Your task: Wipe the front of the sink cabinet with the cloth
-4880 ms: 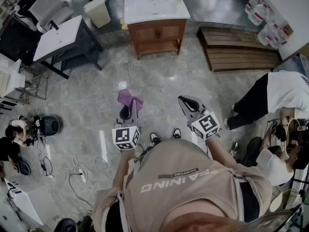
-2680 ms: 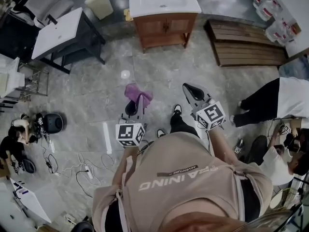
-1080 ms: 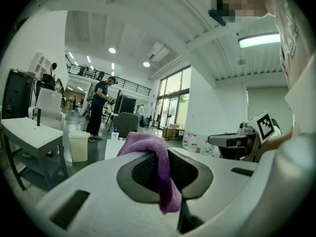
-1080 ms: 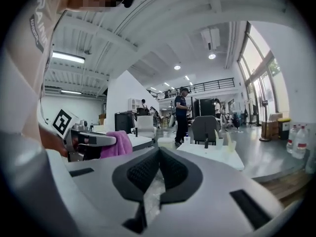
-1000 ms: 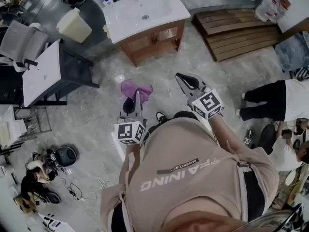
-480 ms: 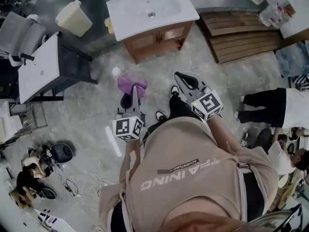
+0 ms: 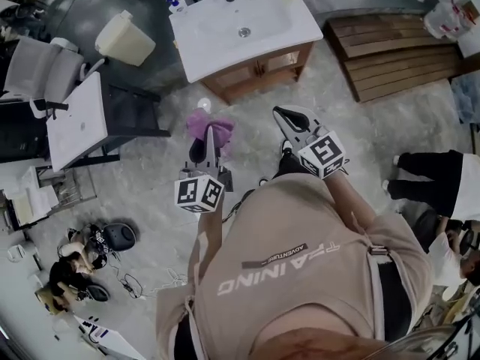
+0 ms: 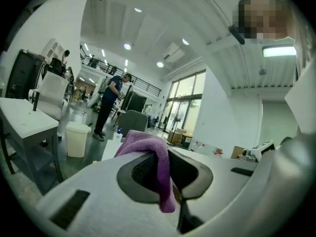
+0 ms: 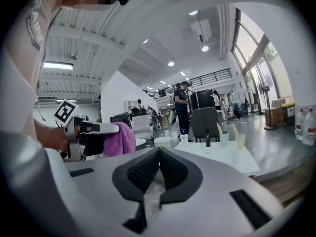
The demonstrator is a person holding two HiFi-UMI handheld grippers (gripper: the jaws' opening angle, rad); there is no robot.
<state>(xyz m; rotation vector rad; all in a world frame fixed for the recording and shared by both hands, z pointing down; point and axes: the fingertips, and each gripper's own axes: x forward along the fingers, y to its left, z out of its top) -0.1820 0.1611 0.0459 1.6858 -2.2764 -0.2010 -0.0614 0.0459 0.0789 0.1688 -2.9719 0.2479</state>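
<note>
The sink cabinet (image 7: 259, 67) is brown wood with a white basin top (image 7: 247, 25) and stands at the top centre of the head view. My left gripper (image 7: 208, 135) is held out over the floor short of it, shut on a purple cloth (image 7: 208, 122). In the left gripper view the cloth (image 8: 148, 149) is draped between the jaws and over the tips of the left gripper (image 8: 165, 164). My right gripper (image 7: 290, 117) is level with it to the right, shut and empty. Its own view shows the right gripper (image 9: 159, 156) with jaws pressed together, and the basin top (image 9: 222, 158) ahead.
A cream bin (image 7: 126, 40) stands left of the cabinet. A dark table with a white top (image 7: 79, 118) is further left. A wooden pallet (image 7: 405, 51) lies to the right. A person (image 7: 442, 186) crouches at the right edge. Cables and gear (image 7: 112, 238) lie at lower left.
I have walked towards the sink cabinet, so it sits nearer and larger in the head view. Both grippers keep the same pose, the left still holding the cloth.
</note>
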